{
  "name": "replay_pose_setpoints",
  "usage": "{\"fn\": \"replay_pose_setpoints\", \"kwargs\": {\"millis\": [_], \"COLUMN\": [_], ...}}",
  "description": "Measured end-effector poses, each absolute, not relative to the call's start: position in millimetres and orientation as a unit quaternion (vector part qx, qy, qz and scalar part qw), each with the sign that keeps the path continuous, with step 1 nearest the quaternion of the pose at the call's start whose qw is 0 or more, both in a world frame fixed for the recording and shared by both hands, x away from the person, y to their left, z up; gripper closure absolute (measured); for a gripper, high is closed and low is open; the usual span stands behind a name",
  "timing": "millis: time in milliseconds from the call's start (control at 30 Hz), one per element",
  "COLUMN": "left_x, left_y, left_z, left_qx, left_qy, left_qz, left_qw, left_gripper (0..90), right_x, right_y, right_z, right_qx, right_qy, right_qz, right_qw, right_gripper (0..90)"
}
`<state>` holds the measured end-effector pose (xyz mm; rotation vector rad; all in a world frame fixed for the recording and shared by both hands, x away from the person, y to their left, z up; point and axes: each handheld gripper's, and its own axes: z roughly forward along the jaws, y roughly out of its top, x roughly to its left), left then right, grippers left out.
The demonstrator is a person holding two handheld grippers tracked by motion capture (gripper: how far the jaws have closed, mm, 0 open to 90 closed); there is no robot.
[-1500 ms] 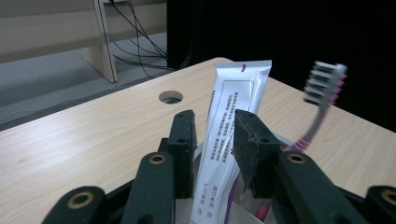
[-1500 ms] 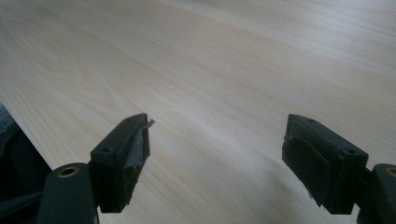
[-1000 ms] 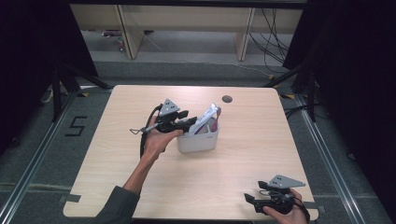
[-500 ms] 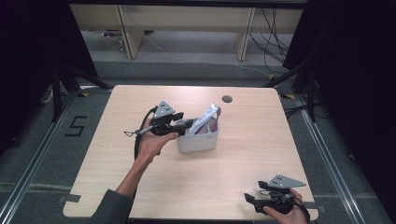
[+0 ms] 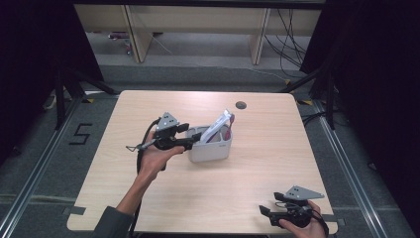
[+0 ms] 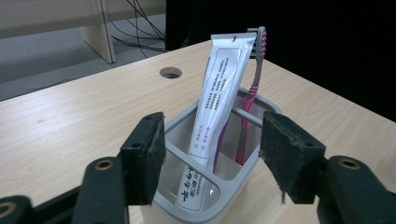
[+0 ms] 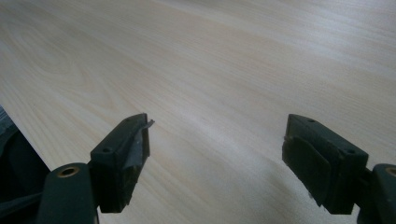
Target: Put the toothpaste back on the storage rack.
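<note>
Jaws of the left gripper (image 6: 212, 163) have just been opening and now stand apart with nothing pressed between them, drawn back a little from the grey holder (image 5: 210, 148) mid-table, where the toothpaste tube (image 6: 218, 107) leans beside the pink toothbrush (image 6: 252, 93). That looks like a release, so the tube is probably placed; the right gripper (image 7: 215, 163) rests wide open and empty over bare table (image 7: 224, 60) at the near edge

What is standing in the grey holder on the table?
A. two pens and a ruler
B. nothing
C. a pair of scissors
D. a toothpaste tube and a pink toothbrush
D: the left gripper view shows a white toothpaste tube and a pink toothbrush leaning in the holder.
</note>
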<state>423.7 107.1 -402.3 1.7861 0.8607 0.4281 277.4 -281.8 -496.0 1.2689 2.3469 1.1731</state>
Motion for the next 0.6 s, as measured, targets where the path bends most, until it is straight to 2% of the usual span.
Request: {"fn": "replay_pose_setpoints", "kwargs": {"millis": [267,600], "left_x": [415.2,401.2], "left_y": [114.4,122.7], "left_z": [-404.5,-408.8], "left_qx": [0.752,0.756], "left_qy": [0.364,0.361], "left_qz": [0.18,0.176], "left_qw": [0.519,0.517], "left_gripper": [31.1,28.4], "right_x": [276.8,276.8], "right_y": [-281.4,-280.8], "right_z": [-495.4,-495.8], "right_qx": [0.435,0.437], "right_qy": [0.8,0.799], "right_qz": [0.397,0.397], "right_qw": [0.112,0.11], "right_gripper": [23.8,23.7]}}
